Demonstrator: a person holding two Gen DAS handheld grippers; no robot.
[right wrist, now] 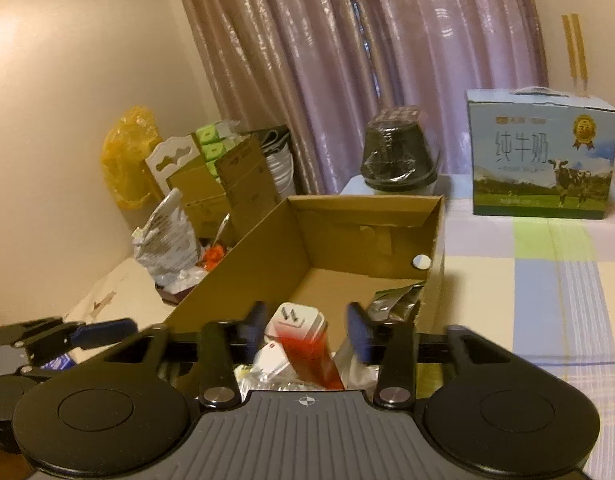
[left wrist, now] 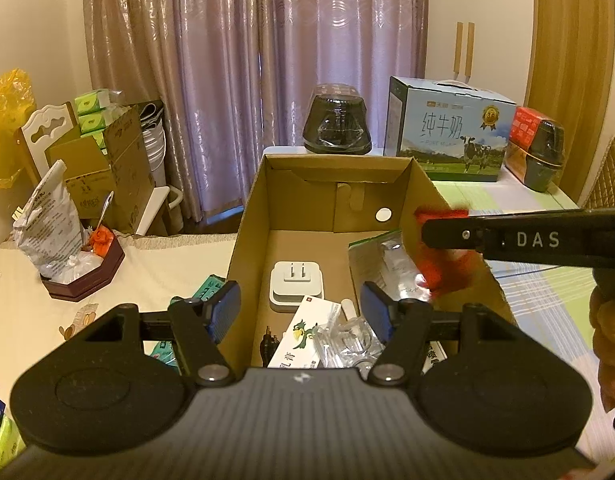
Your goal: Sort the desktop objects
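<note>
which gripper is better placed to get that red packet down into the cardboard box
Right. The right gripper has the blurred red packet between its open fingers, directly above the open brown cardboard box. The left gripper hovers open and empty at the box's near end.

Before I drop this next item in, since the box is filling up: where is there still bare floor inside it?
The cardboard box is bare at its far end, between the white charger and the back wall, left of the silver pouch. The near end is crowded: the medicine carton, clear plastic wrapping and the red packet between the right gripper's open fingers.
</note>
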